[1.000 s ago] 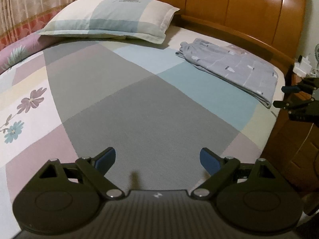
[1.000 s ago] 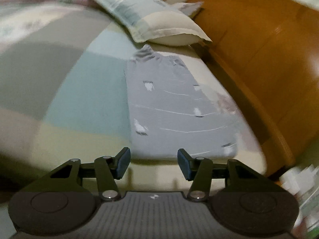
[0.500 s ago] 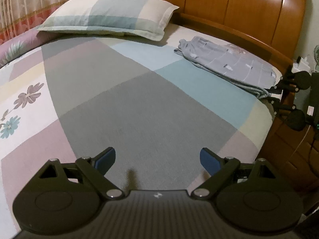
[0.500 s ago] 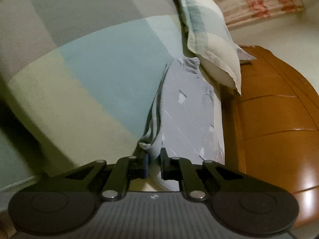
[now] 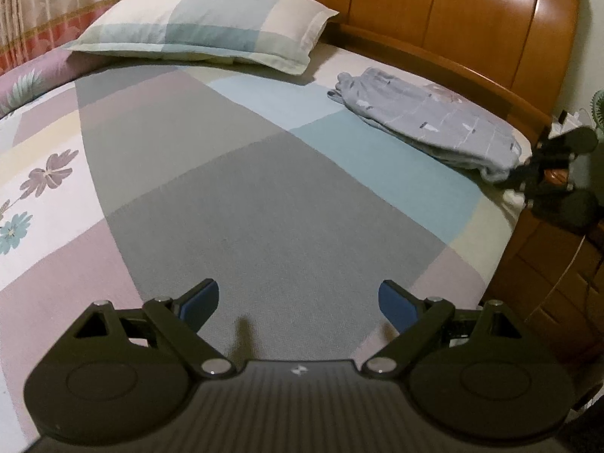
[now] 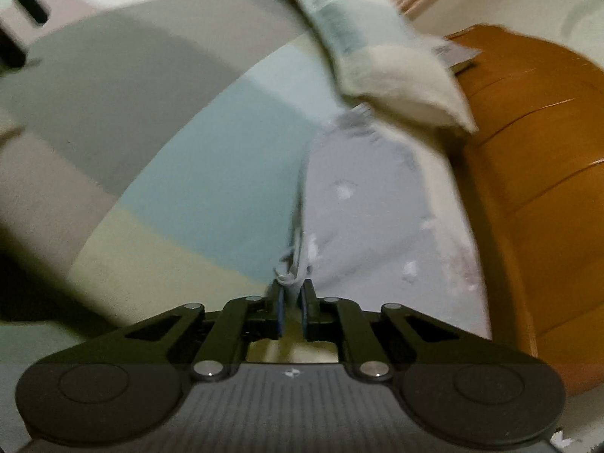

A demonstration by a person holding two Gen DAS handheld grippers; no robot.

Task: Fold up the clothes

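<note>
A: Left gripper (image 5: pixel 298 300) first: jaws wide apart, nothing between them, hovering over the grey patch of the bedsheet (image 5: pixel 264 207). Pillow (image 5: pixel 204 26) up by the headboard (image 5: pixel 472 19), well apart from it.

B: And the garment?

A: Grey patterned pyjama trousers (image 5: pixel 434 124), lying long and flat near the bed's right edge, beside the headboard, waistband end just short of the pillow. Right gripper (image 6: pixel 291 311) clamped on the near corner (image 6: pixel 292 275), several layers bunched between the pads.

B: Good grip?

A: Shallow, by the look of it; only the edge pinched. Probably enough for a drag, risky for a lift. Blurred view, so hard to say how many layers caught.

B: Best way on, then?

A: Pull slow and low toward the open middle of the bed, keeping the cloth skimming the sheet to avoid bunching. Bring the left in on the opposite corner before any lifting. Keep tension even, or the layers likely slide apart.
</note>
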